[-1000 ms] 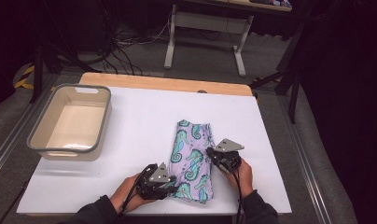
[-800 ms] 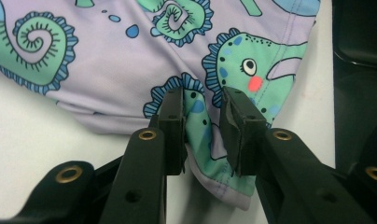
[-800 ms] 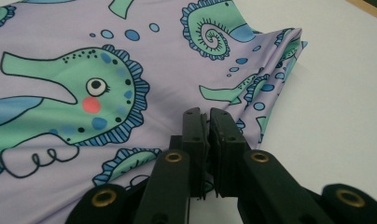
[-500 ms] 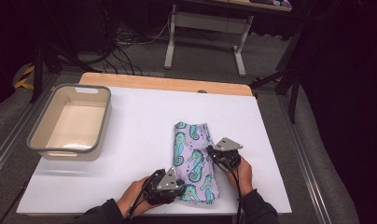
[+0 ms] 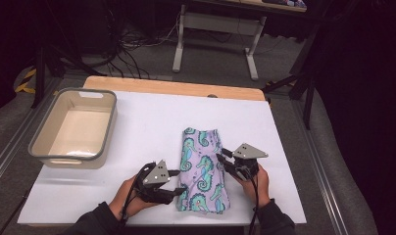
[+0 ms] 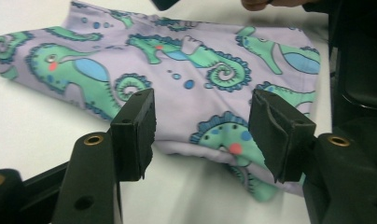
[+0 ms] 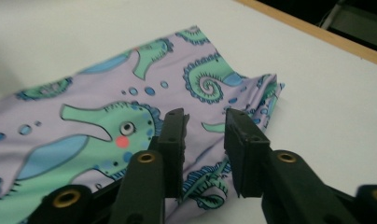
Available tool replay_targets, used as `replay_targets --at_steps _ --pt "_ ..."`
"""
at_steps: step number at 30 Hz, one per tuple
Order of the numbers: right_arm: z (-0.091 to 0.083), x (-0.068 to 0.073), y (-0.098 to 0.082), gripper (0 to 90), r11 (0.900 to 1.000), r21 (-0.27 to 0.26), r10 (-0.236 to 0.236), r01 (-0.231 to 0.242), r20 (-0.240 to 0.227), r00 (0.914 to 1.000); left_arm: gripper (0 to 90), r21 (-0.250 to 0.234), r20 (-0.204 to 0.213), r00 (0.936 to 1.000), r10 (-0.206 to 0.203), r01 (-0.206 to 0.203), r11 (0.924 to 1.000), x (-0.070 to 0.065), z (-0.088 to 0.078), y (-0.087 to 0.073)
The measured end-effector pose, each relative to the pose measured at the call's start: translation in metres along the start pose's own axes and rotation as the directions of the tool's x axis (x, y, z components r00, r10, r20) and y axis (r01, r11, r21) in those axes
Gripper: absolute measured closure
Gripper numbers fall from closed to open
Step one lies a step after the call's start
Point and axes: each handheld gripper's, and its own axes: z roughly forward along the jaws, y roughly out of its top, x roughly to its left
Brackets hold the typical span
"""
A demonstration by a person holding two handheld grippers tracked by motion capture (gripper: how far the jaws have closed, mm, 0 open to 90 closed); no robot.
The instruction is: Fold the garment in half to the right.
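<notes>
1 folded seahorse-print cloth [image 5: 202,171] on white table [image 5: 152,117], near front edge, between my hands | 1 grey bin [image 5: 73,128] far left | my left gripper [image 6: 200,130] just opened, jaws apart at cloth's edge, nothing pinched | my right gripper [image 7: 204,140] just opened, gap over cloth | no readable writing

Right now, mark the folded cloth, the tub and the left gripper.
folded cloth [image 5: 202,169]: high view, middle of the seahorse print.
tub [image 5: 102,128]: high view, right rim.
left gripper [image 6: 201,126]: left gripper view, midway between its fingertips.

A lab-like workroom: white table [image 5: 152,117], cables [image 5: 122,49] tangled on the grey floor, desk frame [image 5: 215,29] behind.
</notes>
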Motion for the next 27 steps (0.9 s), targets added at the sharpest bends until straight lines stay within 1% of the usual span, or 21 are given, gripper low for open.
replay_targets --at_steps 1,2,3,4,6,9,10,11,13,15,16,18,19,20,21,22,23,24,25,26,27 --pt "-0.001 0.0 0.001 64.2 1.0 -0.013 -0.006 0.006 -0.005 1.0 39.3 -0.016 -0.027 0.9996 0.001 -0.001 0.9999 0.004 -0.002 0.0" --pt "-0.002 0.001 0.001 63.5 1.0 -0.019 -0.007 0.007 -0.009 0.9999 37.1 -0.016 -0.027 0.9996 0.001 -0.001 0.9999 0.004 -0.002 0.0" --pt "-0.004 0.002 0.002 61.1 0.999 -0.029 -0.015 0.014 -0.016 0.9998 35.4 -0.03 -0.051 0.9987 0.008 -0.01 0.9995 0.009 -0.005 -0.001" --pt "-0.004 0.003 0.002 59.5 0.999 -0.033 -0.015 0.015 -0.017 0.9997 34.9 -0.039 -0.079 0.9967 0.019 -0.022 0.999 0.012 -0.007 -0.002" --pt "-0.006 0.005 0.002 58.4 0.999 -0.044 -0.018 0.017 -0.029 0.9994 32.6 -0.045 -0.116 0.9926 0.034 -0.039 0.9982 0.018 -0.01 -0.005" --pt "-0.009 0.007 0.001 56.2 0.999 -0.046 -0.026 0.024 -0.043 0.9987 29.7 -0.058 -0.135 0.9905 0.025 -0.033 0.9978 0.026 -0.012 -0.01" --pt "-0.011 0.008 0.0 55.8 0.998 -0.052 -0.028 0.026 -0.047 0.9985 28.6 -0.059 -0.135 0.9908 0.011 -0.019 0.9981 0.03 -0.013 -0.013" --pt "-0.013 0.009 0.0 54.0 0.998 -0.057 -0.029 0.026 -0.047 0.9985 26.5 -0.056 -0.138 0.9904 0.009 -0.017 0.9983 0.031 -0.013 -0.014" --pt "-0.017 0.01 -0.001 53.0 0.997 -0.066 -0.034 0.031 -0.042 0.9985 24.7 -0.053 -0.163 0.9866 0.015 -0.024 0.9983 0.034 -0.014 -0.017" --pt "-0.022 0.011 -0.004 51.1 0.996 -0.077 -0.041 0.039 -0.029 0.9987 22.8 -0.053 -0.171 0.9852 0.007 -0.017 0.9985 0.036 -0.015 -0.02" --pt "-0.022 0.011 -0.004 51.1 0.996 -0.077 -0.041 0.039 -0.029 0.9987 21.8 -0.053 -0.171 0.9852 0.007 -0.017 0.9985 0.036 -0.015 -0.02" --pt "-0.028 0.011 -0.008 47.8 0.995 -0.09 -0.045 0.044 -0.006 0.999 19.3 -0.043 -0.165 0.986 -0.02 0.013 0.999 0.038 -0.015 -0.024" --pt "-0.03 0.011 -0.009 46.6 0.995 -0.092 -0.046 0.046 0.0 0.9989 17.4 -0.043 -0.165 0.986 -0.02 0.013 0.999 0.038 -0.015 -0.024" --pt "-0.031 0.011 -0.01 45.8 0.995 -0.094 -0.041 0.041 0.002 0.9991 16.3 -0.035 -0.15 0.9873 -0.052 0.047 0.9983 0.039 -0.015 -0.027" --pt "-0.032 0.01 -0.011 44.6 0.995 -0.09 -0.041 0.04 0.001 0.9992 16.2 -0.032 -0.137 0.9881 -0.07 0.067 0.9973 0.039 -0.014 -0.028" --pt "-0.033 0.009 -0.012 42.6 0.996 -0.084 -0.04 0.04 0.003 0.9992 16.2 -0.032 -0.137 0.9881 -0.07 0.067 0.9973 0.039 -0.014 -0.028" --pt "-0.034 0.008 -0.013 41.1 0.996 -0.084 -0.031 0.032 0.007 0.9995 16.2 -0.028 -0.115 0.9886 -0.097 0.095 0.9951 0.036 -0.012 -0.029" --pt "-0.034 0.007 -0.014 40.5 0.996 -0.083 -0.026 0.027 0.009 0.9996 16.5 -0.024 -0.096 0.9887 -0.116 0.114 0.9932 0.035 -0.01 -0.03" --pt "-0.034 0.006 -0.015 38.9 0.996 -0.081 -0.021 0.022 0.015 0.9997 17.8 -0.014 -0.085 0.9877 -0.131 0.13 0.9914 0.033 -0.007 -0.029" --pt "-0.034 0.005 -0.017 36.4 0.997 -0.077 -0.017 0.019 0.022 0.9996 19.8 0.005 -0.069 0.9857 -0.154 0.154 0.988 0.03 -0.003 -0.029" --pt "-0.034 0.004 -0.018 34.8 0.997 -0.073 -0.015 0.018 0.033 0.9993 20.3 0.015 -0.054 0.985 -0.164 0.165 0.9862 0.029 0.0 -0.029"
